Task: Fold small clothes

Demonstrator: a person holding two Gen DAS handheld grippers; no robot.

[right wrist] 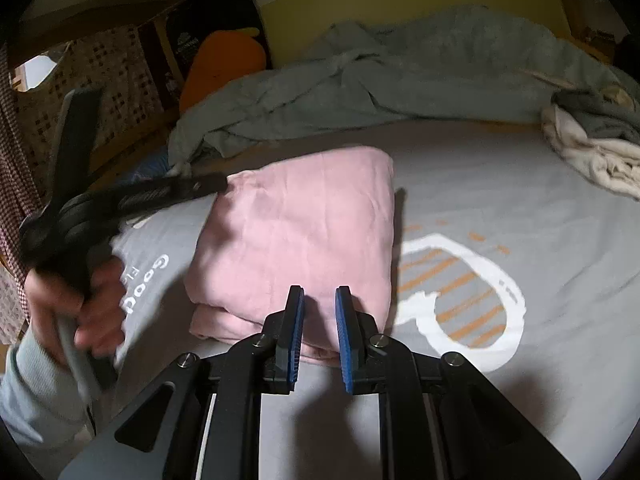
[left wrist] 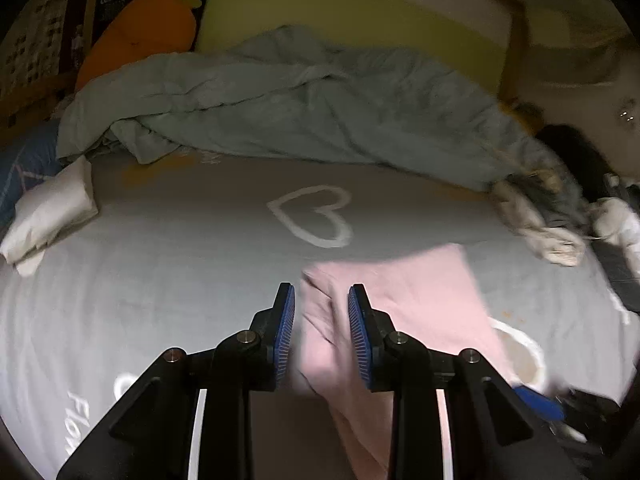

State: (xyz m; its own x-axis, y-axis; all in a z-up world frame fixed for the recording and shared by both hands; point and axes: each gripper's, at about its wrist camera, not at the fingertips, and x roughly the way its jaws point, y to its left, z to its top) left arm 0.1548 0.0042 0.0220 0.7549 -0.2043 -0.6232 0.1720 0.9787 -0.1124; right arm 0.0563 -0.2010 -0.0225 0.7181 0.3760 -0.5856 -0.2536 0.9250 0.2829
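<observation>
A folded pink garment point(right wrist: 296, 236) lies on the grey bed sheet point(right wrist: 520, 184). My right gripper point(right wrist: 319, 300) hovers at the garment's near edge. Its blue pads stand a narrow gap apart with nothing pinched between them. My left gripper point(left wrist: 322, 300) is over the garment's left part point(left wrist: 420, 300), jaws apart, and the cloth lies below the gap without being pressed. In the right wrist view a hand point(right wrist: 92, 300) holds the left gripper point(right wrist: 218, 183), whose tips are by the garment's far left corner.
A rumpled grey-green duvet point(left wrist: 304, 108) runs along the back of the bed. A white and grey heap of clothes point(right wrist: 592, 148) lies at the back right. A folded white piece point(left wrist: 52, 208) sits at the left edge, and an orange cushion point(left wrist: 140, 36) is behind it.
</observation>
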